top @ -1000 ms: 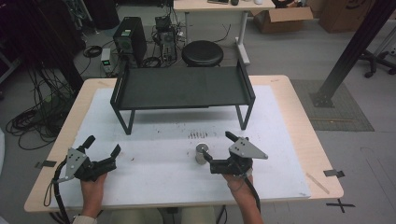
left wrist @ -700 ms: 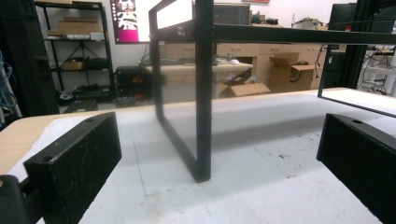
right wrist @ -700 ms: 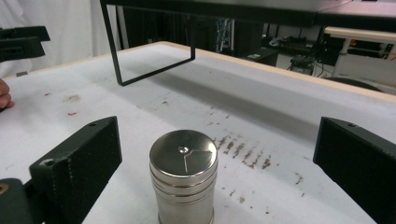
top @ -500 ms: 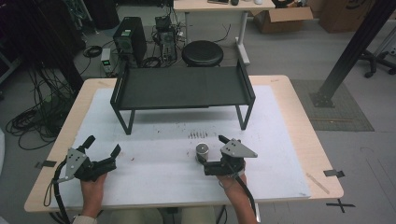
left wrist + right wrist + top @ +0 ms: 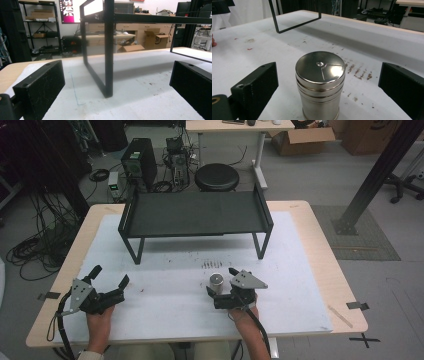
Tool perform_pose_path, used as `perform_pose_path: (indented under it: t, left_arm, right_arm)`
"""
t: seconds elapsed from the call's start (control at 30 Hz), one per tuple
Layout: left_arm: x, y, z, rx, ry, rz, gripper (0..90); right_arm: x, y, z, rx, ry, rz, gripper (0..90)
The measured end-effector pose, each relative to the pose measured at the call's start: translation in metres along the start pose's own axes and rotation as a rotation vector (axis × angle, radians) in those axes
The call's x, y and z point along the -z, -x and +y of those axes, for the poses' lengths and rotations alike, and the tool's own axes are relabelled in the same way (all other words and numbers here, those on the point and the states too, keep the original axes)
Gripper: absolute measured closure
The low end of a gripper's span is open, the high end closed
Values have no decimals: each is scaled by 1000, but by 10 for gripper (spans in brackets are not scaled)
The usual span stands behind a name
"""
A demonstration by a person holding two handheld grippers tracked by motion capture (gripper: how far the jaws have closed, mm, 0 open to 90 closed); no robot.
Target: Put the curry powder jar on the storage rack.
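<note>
Flanking steel shaker (image 5: 320, 83), jaws wide.

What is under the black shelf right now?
Under the shelf is bare white mat in shadow, between its legs. The strip beneath the deck's far side is covered from above.

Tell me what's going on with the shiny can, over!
Right gripper open, jaws either side of the upright round silver metal tin, not touching. Left gripper open, holding nothing. Nothing between jaws and tin; black metal shelf rack stands beyond.
</note>
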State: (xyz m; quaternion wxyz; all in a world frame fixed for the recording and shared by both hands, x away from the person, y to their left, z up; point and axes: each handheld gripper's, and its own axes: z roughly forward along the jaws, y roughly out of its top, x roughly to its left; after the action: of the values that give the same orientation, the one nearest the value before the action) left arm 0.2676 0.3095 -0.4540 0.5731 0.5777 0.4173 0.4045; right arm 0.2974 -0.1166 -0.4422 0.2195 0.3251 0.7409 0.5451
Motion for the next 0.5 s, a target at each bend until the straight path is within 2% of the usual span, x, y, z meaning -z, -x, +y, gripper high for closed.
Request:
perform_pose_path:
  t: [0.3, 0.5]
  left_arm:
    - [0, 0, 0, 0, -1, 0, 3]
    - [0, 0, 0, 0, -1, 0, 2]
  right_arm:
    - [-4, 0, -3, -2, -11, 11, 60]
    - [-3, 1, -3, -6, -9, 29, 165]
